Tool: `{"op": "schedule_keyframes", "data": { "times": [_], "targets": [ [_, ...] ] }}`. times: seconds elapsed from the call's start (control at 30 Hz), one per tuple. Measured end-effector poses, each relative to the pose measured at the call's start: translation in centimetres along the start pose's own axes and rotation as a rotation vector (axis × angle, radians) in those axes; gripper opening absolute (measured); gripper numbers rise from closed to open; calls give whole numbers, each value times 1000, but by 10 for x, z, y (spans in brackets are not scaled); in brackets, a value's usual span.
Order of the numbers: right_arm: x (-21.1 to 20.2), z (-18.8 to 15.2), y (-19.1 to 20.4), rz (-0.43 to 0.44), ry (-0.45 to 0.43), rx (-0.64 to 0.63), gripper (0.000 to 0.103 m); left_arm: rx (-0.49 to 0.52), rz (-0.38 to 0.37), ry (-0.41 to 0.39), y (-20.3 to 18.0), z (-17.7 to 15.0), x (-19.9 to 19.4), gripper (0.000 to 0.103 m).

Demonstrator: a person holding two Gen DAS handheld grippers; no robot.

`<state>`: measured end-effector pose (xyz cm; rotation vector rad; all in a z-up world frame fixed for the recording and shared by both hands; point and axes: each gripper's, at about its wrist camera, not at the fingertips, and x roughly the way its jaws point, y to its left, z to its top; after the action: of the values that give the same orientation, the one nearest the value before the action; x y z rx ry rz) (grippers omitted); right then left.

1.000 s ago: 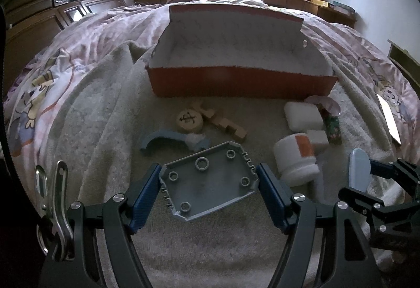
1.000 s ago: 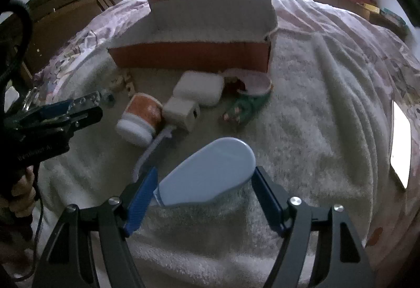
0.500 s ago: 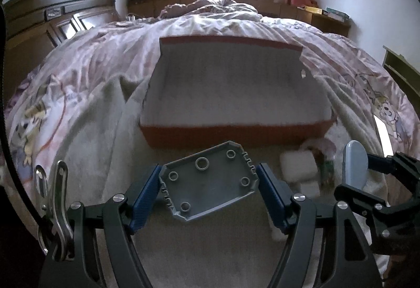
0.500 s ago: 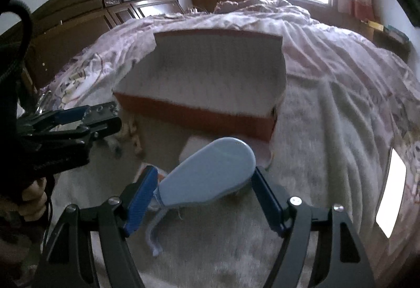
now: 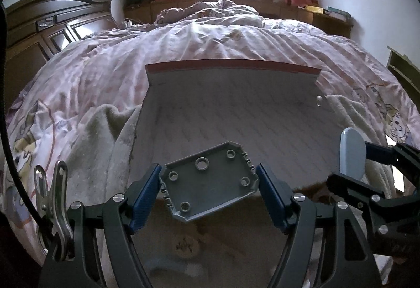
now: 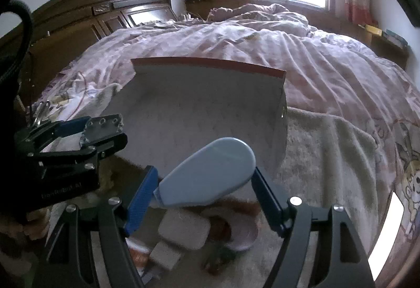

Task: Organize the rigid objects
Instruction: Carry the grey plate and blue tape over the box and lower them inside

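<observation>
Both grippers have risen over the open orange cardboard box (image 5: 231, 67), which now fills each view, empty.
Left gripper (image 5: 208, 187) clamps the grey studded plastic plate (image 5: 210, 183); right gripper (image 6: 203, 181) clamps the pale-blue oval plastic piece (image 6: 210, 172).

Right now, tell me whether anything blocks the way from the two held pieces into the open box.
Nothing visible does. The grey plate in the left gripper and the blue oval piece in the right gripper both hang at the box's near edge; its visible interior looks bare.
</observation>
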<state>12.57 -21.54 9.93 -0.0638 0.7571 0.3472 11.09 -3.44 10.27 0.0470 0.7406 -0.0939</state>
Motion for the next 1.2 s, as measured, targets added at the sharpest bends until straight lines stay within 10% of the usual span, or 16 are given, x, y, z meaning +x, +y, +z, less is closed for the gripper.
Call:
{"op": "schedule_keyframes", "data": {
  "times": [1.2],
  "targets": [
    [69,27,-20,-30,97,9,78,2,-32,149,1,17,77,75]
  ]
}}
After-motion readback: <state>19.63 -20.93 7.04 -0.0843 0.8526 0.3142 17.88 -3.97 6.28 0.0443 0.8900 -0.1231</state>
